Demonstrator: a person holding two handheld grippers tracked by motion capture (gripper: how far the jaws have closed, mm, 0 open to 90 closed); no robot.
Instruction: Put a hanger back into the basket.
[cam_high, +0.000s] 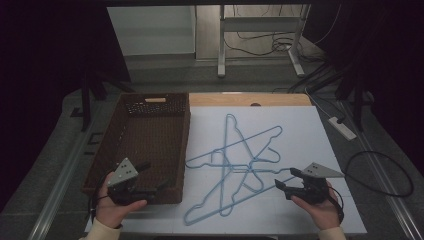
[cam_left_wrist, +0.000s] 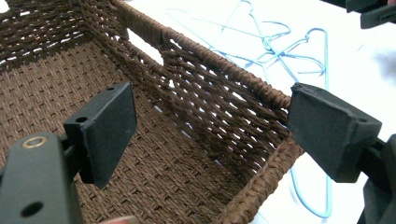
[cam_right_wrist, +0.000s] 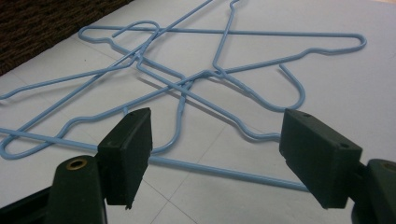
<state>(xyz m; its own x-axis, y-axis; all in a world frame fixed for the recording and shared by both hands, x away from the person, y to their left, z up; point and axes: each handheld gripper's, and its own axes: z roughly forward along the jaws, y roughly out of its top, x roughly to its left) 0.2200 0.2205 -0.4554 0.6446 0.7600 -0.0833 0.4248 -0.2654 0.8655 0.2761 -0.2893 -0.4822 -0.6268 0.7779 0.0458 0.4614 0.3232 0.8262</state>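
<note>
Beside the blue hangers (cam_high: 235, 167), both tools (cam_high: 150, 187) (cam_high: 287, 181) gape released; no writing readable.

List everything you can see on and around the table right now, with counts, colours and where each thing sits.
hangers: a tangled pile, exact count unclear, light blue wire, middle of the white mat
basket: one, dark brown woven, left of the hangers, nothing visible inside
white mat: one, covering the table
power strip: one, white, on the floor at the right
left gripper: one, black, jaws open, over the basket's near corner
right gripper: one, black, jaws open, just right of the hangers
hands: two, each holding a gripper
</note>
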